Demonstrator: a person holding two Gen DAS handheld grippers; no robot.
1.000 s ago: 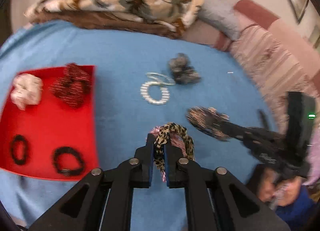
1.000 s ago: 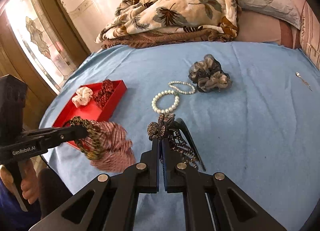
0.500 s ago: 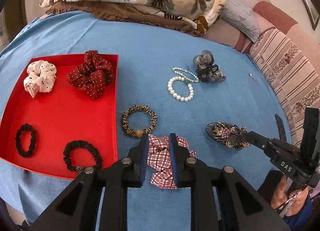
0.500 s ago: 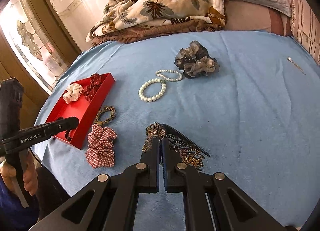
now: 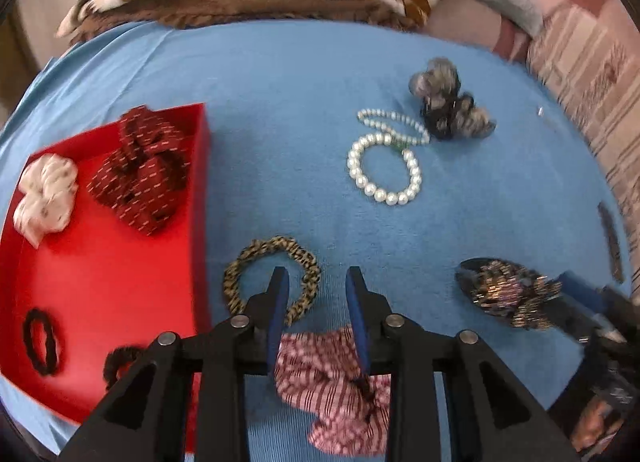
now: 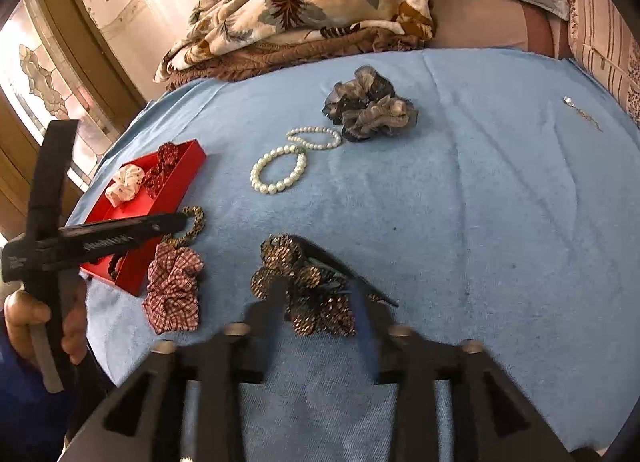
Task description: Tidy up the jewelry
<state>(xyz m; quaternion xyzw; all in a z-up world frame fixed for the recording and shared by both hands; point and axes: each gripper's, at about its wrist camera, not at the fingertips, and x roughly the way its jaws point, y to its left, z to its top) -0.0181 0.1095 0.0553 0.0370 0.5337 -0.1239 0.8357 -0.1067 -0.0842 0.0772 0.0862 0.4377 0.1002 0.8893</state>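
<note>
The plaid scrunchie [image 5: 336,382] is partly hidden (left wrist view) behind the hand-held gripper [image 5: 316,294].

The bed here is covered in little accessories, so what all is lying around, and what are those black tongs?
red tray: one, red, left on the blue sheet
white scrunchie: one, white, in the tray
dark red scrunchie: one, in the tray
black hair ties: two, black, near end of the tray
leopard hair tie: one, tan and black, on the sheet beside the tray
plaid scrunchie: one, red and white, on the sheet
pearl bracelets: two, white, mid-sheet
grey scrunchie: one, beyond the pearls
beaded hair clip: one, bronze, lying between the right jaws
floral blanket: one, far end
left gripper: black, jaws opening, above the leopard tie
right gripper: black, jaws opening
hand: holding the left gripper's handle
</note>
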